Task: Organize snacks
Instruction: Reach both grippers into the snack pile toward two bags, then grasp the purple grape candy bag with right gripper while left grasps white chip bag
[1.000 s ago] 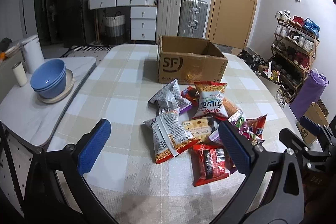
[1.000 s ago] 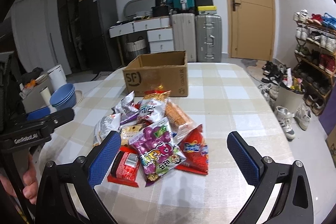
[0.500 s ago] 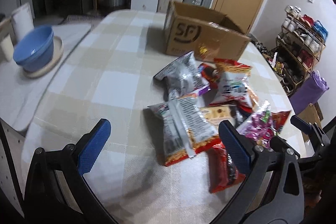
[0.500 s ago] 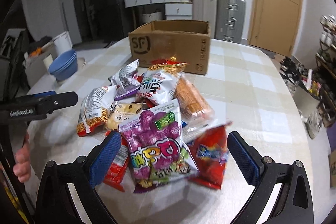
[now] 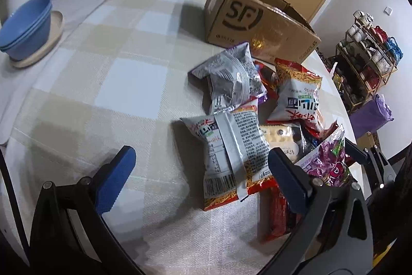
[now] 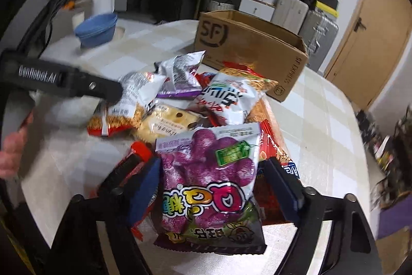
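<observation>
A pile of snack bags lies on the checked tablecloth (image 5: 123, 74) in front of an open cardboard box (image 5: 260, 25) (image 6: 247, 48). My right gripper (image 6: 213, 184) is low over the pile, its jaws closing either side of a purple grape-candy bag (image 6: 208, 172) (image 5: 327, 164); the blue pads stand at the bag's edges without squeezing it. My left gripper (image 5: 200, 156) is open just above the cloth, its right finger (image 5: 288, 179) beside a silver and orange noodle-snack bag (image 5: 231, 153) (image 6: 128, 105). Nothing is held by it.
Other bags in the pile include a silver one (image 5: 231, 79), a white and red one (image 5: 298, 97) and a red one (image 5: 278, 213). Stacked blue bowls (image 5: 25, 25) sit on a plate at the far left. A shoe rack (image 5: 368, 56) stands to the right. A hand (image 6: 13, 153) holds the left gripper.
Both grippers have sunk towards the pile and tilted further down. The right jaws have narrowed around the purple bag. The left jaws stay wide.
</observation>
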`<state>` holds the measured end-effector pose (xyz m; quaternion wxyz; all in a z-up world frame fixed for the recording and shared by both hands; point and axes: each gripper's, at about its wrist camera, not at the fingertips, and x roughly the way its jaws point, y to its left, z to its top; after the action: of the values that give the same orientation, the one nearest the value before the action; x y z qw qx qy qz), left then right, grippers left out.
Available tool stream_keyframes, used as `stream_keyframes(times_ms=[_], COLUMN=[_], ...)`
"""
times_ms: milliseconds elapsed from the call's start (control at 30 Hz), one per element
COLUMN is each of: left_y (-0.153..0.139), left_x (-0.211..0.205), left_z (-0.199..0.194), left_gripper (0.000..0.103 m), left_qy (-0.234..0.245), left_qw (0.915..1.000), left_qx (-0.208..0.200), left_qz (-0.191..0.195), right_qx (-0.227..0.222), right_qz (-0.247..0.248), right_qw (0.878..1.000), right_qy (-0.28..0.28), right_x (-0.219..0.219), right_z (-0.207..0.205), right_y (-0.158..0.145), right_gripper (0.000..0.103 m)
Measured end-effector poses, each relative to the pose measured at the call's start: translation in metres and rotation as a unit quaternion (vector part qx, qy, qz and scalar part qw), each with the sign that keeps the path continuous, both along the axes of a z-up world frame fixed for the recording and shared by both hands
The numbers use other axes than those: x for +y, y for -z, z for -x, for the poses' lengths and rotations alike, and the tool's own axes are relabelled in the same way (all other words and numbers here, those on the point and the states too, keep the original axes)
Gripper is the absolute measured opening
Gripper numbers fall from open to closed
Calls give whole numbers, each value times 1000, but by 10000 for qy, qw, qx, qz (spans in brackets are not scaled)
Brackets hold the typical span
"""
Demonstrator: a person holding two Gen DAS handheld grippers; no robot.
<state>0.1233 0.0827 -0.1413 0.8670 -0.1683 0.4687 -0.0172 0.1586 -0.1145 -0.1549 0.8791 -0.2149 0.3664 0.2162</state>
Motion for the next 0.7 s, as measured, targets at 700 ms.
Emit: stream_keyframes(times_ms=[700], left_y=[16], left_x=[-11], left_z=[-17], left_gripper=[102], left_qy=[115], left_qw=[9994], left_qx=[318], left_qz=[69], right_qx=[-952], right_qz=[693], right_qw=[9928], right_qy=[-221], right_x=[18], right_z=[33], right_y=[13], right_gripper=[62])
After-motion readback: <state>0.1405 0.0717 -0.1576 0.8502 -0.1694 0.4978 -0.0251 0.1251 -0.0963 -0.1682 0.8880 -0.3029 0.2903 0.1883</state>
